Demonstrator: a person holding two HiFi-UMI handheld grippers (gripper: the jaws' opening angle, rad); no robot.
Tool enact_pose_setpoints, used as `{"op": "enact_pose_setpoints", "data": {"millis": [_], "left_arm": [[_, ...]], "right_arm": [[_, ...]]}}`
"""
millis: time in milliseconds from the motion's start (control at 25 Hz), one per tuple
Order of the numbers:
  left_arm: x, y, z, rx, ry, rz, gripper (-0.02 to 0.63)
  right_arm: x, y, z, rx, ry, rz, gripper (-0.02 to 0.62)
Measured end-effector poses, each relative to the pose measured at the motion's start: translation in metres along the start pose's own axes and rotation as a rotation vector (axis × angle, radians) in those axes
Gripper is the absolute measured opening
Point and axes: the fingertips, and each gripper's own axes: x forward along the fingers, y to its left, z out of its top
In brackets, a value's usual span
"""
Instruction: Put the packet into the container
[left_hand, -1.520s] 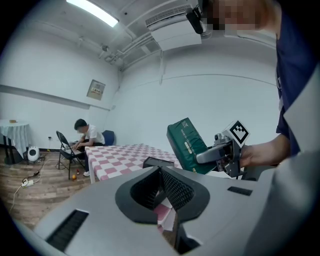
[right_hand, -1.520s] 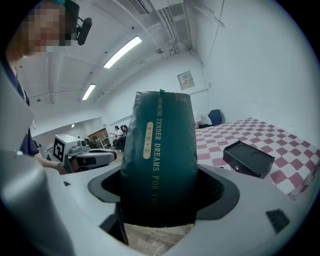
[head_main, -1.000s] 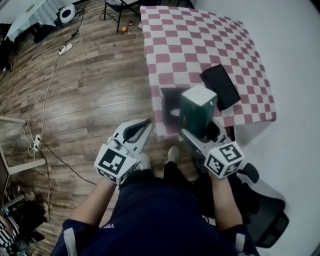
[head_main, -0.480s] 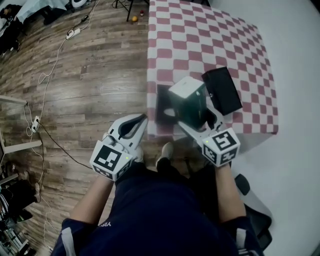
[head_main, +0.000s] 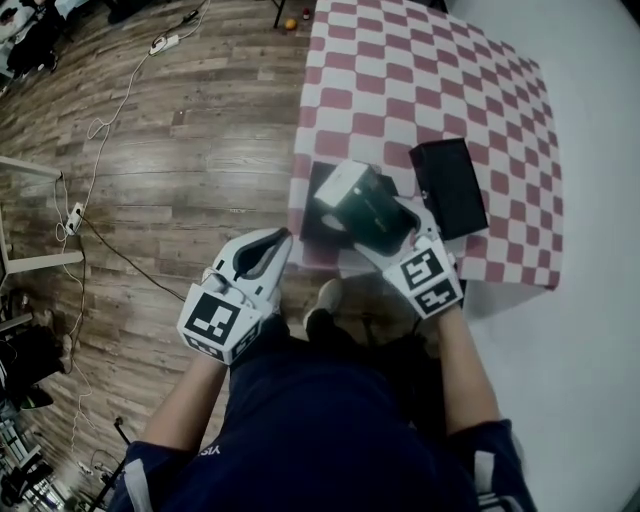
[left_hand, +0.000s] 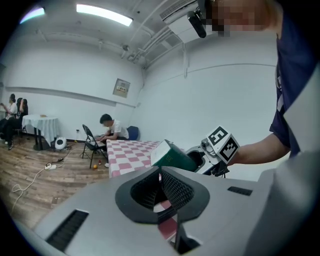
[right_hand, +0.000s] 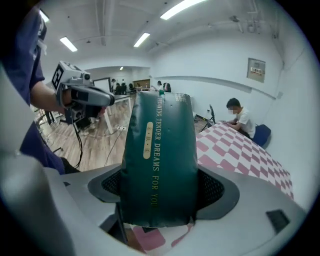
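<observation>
Just over the black container hangs the dark green packet, tilted, with its pale top end toward the container's left side. It covers most of the opening, so what lies inside the container cannot be made out. The container sits at the near edge of the red-and-white checked table, and a second flat black box lies just to the container's right. The right gripper is clamped on the packet's lower end, one jaw on either side of it, reaching in from the container's near right. The left gripper hovers off the table, to the near left of the container and over the wood floor, its jaws closed together with nothing between them
</observation>
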Motion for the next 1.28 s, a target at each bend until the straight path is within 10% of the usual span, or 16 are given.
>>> {"op": "enact_pose_setpoints", "data": {"millis": [680, 1280], "left_arm": [[0.012, 0.008, -0.018, -0.052, 0.022, 0.055, 0.035], [0.009, 0.02, -0.021, -0.067, 0.045, 0.073, 0.035]], "right_arm": [[0.051, 0.009, -0.054, -0.372, 0.316, 0.21, 0.428], [0.068, 0.008, -0.069, -0.435, 0.437, 0.255, 0.43]]}}
